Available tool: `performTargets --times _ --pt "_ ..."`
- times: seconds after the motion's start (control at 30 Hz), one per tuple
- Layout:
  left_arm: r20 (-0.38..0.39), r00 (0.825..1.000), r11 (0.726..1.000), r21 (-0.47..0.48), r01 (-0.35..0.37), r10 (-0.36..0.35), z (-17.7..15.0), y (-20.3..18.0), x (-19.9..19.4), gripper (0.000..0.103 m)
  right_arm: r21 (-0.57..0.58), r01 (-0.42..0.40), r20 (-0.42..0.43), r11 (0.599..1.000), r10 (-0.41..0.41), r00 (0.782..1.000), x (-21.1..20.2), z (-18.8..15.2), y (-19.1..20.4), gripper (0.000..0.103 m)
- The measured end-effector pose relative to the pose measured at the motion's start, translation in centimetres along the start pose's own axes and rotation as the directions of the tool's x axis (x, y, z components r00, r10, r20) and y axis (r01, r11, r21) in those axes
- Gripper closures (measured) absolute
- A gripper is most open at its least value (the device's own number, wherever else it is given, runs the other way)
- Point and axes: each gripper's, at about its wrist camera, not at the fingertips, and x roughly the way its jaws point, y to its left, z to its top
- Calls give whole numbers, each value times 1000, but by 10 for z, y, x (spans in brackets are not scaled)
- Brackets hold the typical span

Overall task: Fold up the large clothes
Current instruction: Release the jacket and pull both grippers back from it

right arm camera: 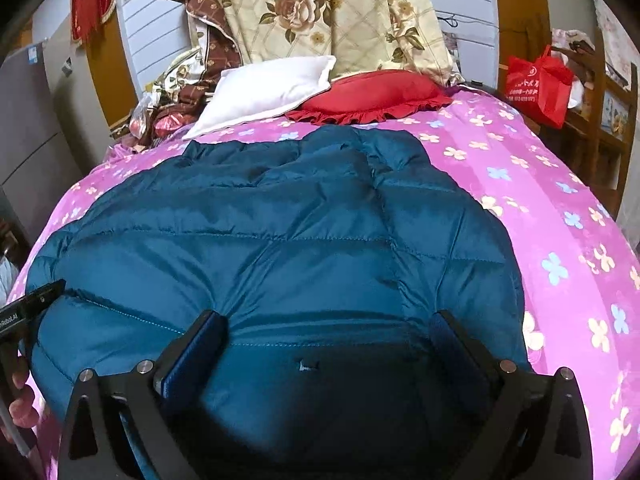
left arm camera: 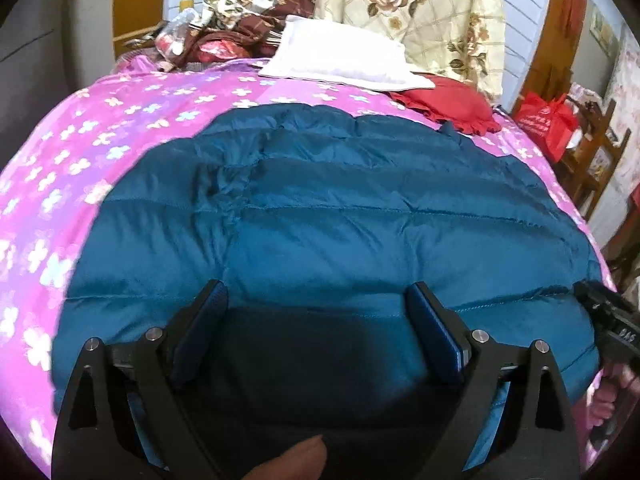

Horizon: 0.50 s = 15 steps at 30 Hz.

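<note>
Left tongs [left arm camera: 316, 300] spread wide, nothing pinched between the blue pads; they hang over the near edge of the teal puffer jacket [left arm camera: 320, 216]; can't tell if the tips touch the fabric. Right tongs [right arm camera: 332, 328] also spread wide, empty, over the same near part of the jacket, close above its stitched seam; contact can't be told either.

Jacket lies flat and spread out on the bed [left arm camera: 60, 184], on a pink-purple sheet with flower print. It covers the near middle of the bed, with the quilted rows running left to right. Far end of the jacket reaches toward the pillows.

In the left wrist view the other tool shows at the near right edge, with part of a hand [left arm camera: 612, 392] below it. A fingertip pokes in at the bottom centre. In the right wrist view the other tool shows at the near left edge, over the jacket's left corner, with a hand [right arm camera: 20, 396] under it.

Far side of the bed: white pillow [right arm camera: 268, 88], red frilled cushion [right arm camera: 372, 96] right of it and touching it, cream rose-print quilt [right arm camera: 320, 12] piled behind. Red bag [right arm camera: 540, 84] at far right, off the bed.
</note>
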Motion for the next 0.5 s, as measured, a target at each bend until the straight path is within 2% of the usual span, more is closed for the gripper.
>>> performTargets --times 0.07,0.17,0.33,0.5 --pt "3 999 999 13 -51 51 -4 -1 -14 11 13 53 8 999 -53 999 -20 1 4 1" --pt "18 997 997 24 -79 79 -22 -2 -49 11 55 92 59 994 -95 994 -64 -7 9 1" --pt "-38 993 994 31 -107 108 -60 -10 -92 11 110 39 61 993 -46 997 -118 -42 16 1" --pt "-52 991 991 61 -117 120 -99 -29 -136 11 58 21 73 998 -26 997 -169 -91 31 1"
